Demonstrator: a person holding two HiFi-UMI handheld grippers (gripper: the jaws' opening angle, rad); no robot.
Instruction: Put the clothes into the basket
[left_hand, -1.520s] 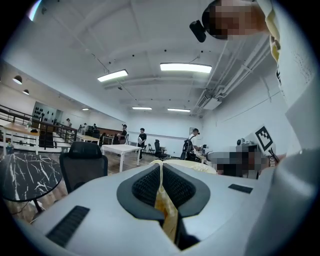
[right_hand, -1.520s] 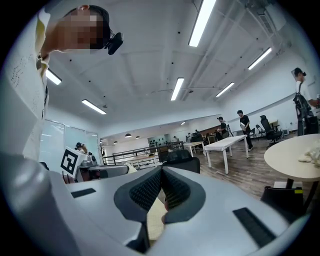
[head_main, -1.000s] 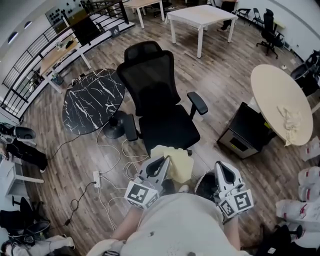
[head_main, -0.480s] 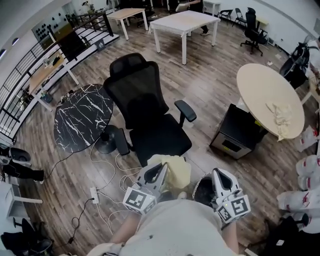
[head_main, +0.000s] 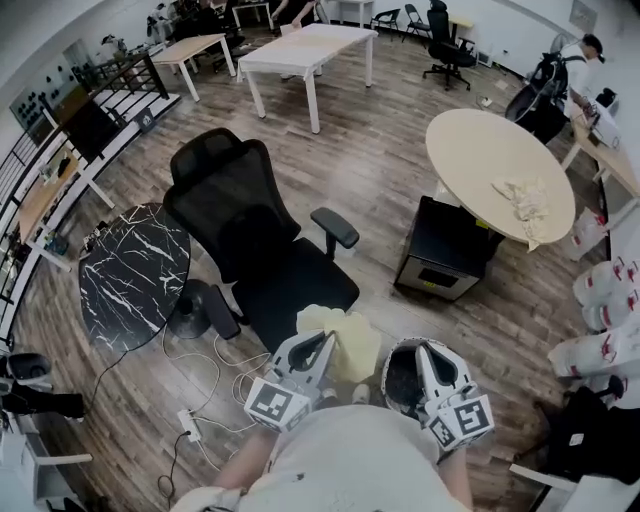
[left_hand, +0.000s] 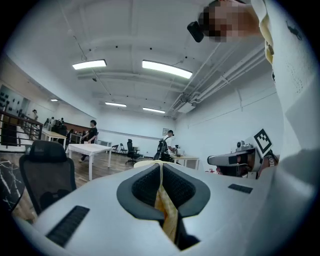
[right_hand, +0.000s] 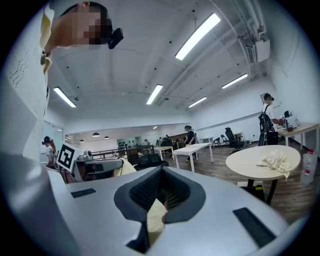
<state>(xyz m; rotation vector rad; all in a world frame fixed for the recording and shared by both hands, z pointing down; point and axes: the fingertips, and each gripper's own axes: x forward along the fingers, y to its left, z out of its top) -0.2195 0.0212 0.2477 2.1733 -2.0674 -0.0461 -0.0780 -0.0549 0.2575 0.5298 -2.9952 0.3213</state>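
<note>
A: Yellow cloth (head_main: 348, 335), position?

B: Lower centre of the head view. It is bunched just beyond the tips of the left tongs (head_main: 322, 346), whose jaws are together and clamped on it. The basket (head_main: 402, 386) is just to its right, with the right tongs (head_main: 428, 352) closed on the rim.

A: Long axis?

B: Head view: a lump, no axis readable. Left gripper view: the cloth (left_hand: 166, 207) is a narrow fold running top to bottom along the jaw seam.

A: View differences?

B: The cloth's bulk and the basket's round mouth show only in the head view. The right gripper view gives the basket (right_hand: 154, 219) as a pale strip between closed jaws, and a corner of the cloth (right_hand: 125, 167) at mid-left.
</note>
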